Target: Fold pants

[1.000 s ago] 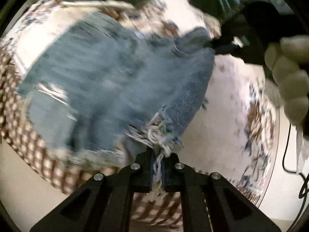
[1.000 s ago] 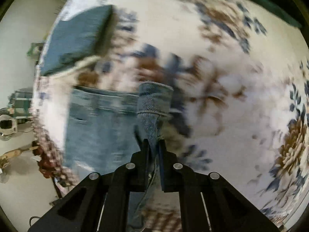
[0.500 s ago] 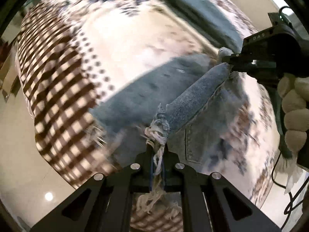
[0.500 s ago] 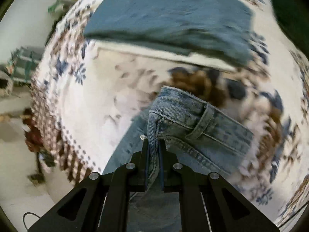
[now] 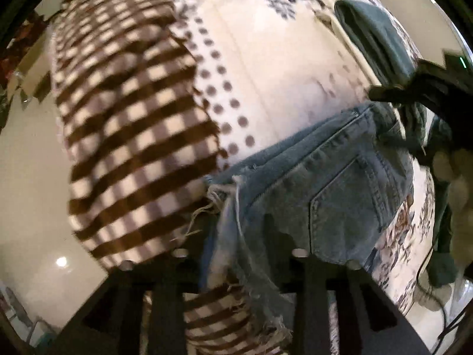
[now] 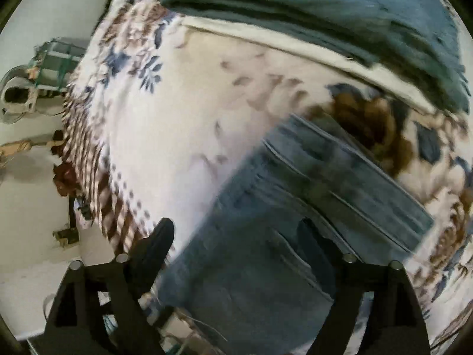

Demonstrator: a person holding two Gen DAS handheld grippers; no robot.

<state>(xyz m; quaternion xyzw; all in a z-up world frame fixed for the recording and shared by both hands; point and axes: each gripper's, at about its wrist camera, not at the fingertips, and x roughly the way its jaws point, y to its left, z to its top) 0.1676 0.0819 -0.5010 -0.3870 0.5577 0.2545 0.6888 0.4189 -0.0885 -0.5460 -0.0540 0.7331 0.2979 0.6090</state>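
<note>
Denim jeans [image 5: 334, 195] lie folded on a cloth-covered desk [image 5: 266, 68], back pocket up, the frayed hem by the checked border and the waistband toward the floral part of the cloth.

Left claw [image 5: 239, 254] has its jaws spread wide. The ragged hem droops loosely between them, pinched by neither. That fits a hem just laid down at the fold line, though the loose end trails toward the claw instead of lying square.

Right claw [image 6: 236, 236] is likewise spread wide over the waistband end, one finger off the edge of the denim over bare cloth, the other above the fabric. It has hold of nothing. The view is blurred, so I cannot say whether a fingertip touches the denim.

Both claws sit at opposite ends of the same fold, probably because the two ends were carried together to keep the layers aligned. A dark teal garment [image 6: 340, 9], already folded on a cream one, lies near the jeans on the far side.

Judging by the pocket-sized bundle, the fold looks nearly done; tidying the stray hem likely remains.
</note>
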